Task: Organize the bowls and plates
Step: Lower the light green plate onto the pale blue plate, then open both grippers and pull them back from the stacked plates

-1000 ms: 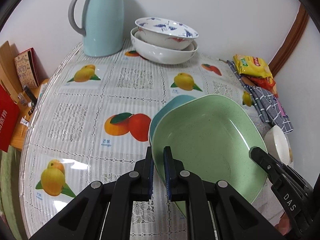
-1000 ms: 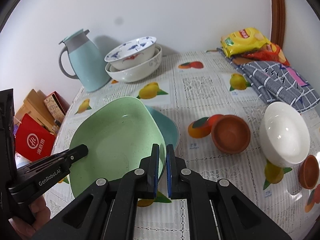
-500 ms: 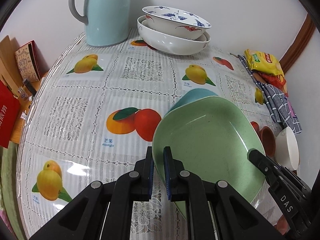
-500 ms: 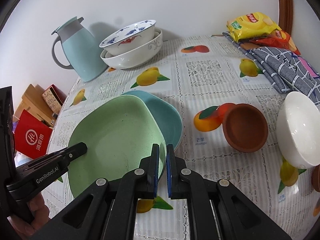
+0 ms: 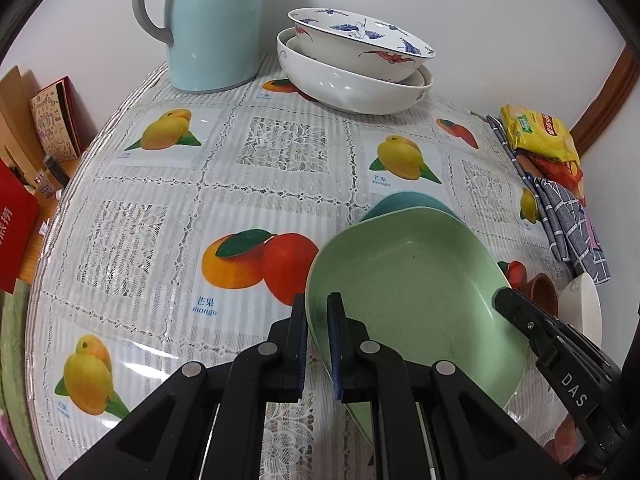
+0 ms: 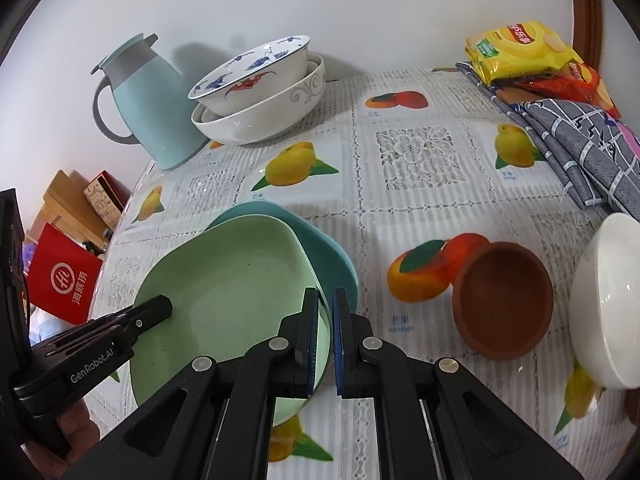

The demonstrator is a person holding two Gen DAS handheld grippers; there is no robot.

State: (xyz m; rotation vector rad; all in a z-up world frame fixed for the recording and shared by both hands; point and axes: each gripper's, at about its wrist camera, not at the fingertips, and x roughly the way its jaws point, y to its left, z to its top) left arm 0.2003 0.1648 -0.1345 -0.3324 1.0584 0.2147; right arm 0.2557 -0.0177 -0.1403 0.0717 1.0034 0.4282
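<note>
Both tongs, left (image 5: 317, 344) and right (image 6: 326, 340), clamp the green plate's (image 6: 236, 276) rim over the teal plate (image 6: 332, 256). Next: seat it squarely, then release.

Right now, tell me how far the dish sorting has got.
Done: the patterned bowl sits nested in the white serving bowl. In hand: both grippers' jaws clamp the green plate over the teal plate. Left: the brown bowl and white bowl stand loose.

Upper plate (image 6: 224, 280) on lower plate (image 6: 332, 264); nested bowls (image 6: 256, 96) behind
</note>
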